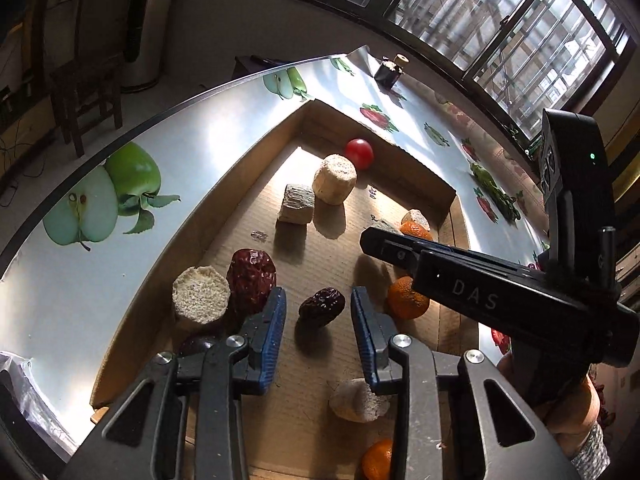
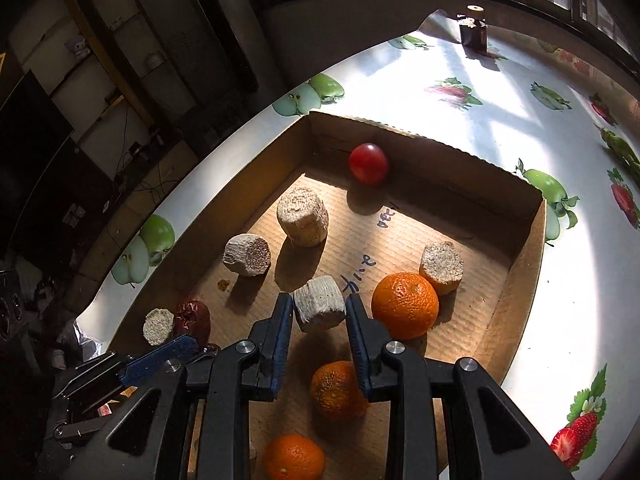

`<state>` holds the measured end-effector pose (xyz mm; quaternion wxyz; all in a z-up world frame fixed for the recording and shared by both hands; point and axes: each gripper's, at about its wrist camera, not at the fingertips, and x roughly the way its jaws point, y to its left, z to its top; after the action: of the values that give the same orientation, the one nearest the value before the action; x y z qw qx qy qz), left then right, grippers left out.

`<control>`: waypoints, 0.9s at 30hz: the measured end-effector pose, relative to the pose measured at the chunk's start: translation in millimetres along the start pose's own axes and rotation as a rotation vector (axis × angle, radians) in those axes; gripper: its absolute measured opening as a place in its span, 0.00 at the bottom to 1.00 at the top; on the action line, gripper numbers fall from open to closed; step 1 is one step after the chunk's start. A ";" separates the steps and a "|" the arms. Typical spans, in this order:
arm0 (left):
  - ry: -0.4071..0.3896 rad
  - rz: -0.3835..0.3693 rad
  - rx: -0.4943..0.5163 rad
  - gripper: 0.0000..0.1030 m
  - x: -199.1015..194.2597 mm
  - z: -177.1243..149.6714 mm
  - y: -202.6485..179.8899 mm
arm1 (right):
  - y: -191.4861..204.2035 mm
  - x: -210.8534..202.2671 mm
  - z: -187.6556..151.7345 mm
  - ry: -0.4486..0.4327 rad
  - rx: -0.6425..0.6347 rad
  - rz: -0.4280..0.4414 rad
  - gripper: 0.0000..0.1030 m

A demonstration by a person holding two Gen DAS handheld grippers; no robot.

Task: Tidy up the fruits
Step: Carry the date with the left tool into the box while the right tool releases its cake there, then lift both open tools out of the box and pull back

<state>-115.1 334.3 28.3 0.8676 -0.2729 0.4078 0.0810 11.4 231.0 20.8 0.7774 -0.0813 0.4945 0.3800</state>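
Left tool [image 1: 319,316] released, wrinkled date [image 1: 322,306] loose between pads. Right tool [image 2: 319,312] clamps pale chunk [image 2: 320,308]. Cardboard tray [image 2: 524,264] on fruit-print bench [image 2: 480,92], sunlit window behind; oranges [image 2: 405,305] glossy.

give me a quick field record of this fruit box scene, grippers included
container: cardboard box on fruit-print tablecloth
left gripper: jaws apart, small dark date between them, untouched
right gripper: shut on pale cut chunk
oranges: three, near right gripper, largest
red round fruit: far corner of box
large date: beside a pale chunk
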 end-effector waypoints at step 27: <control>-0.317 0.261 0.263 0.81 -76.2 -31.4 -87.2 | -50.1 -157.1 -102.8 -0.359 0.255 -0.213 0.57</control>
<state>-154.1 250.5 104.8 0.9310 -0.0866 0.3053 0.1804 -62.6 64.2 87.7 0.8925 0.0349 0.3809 0.2389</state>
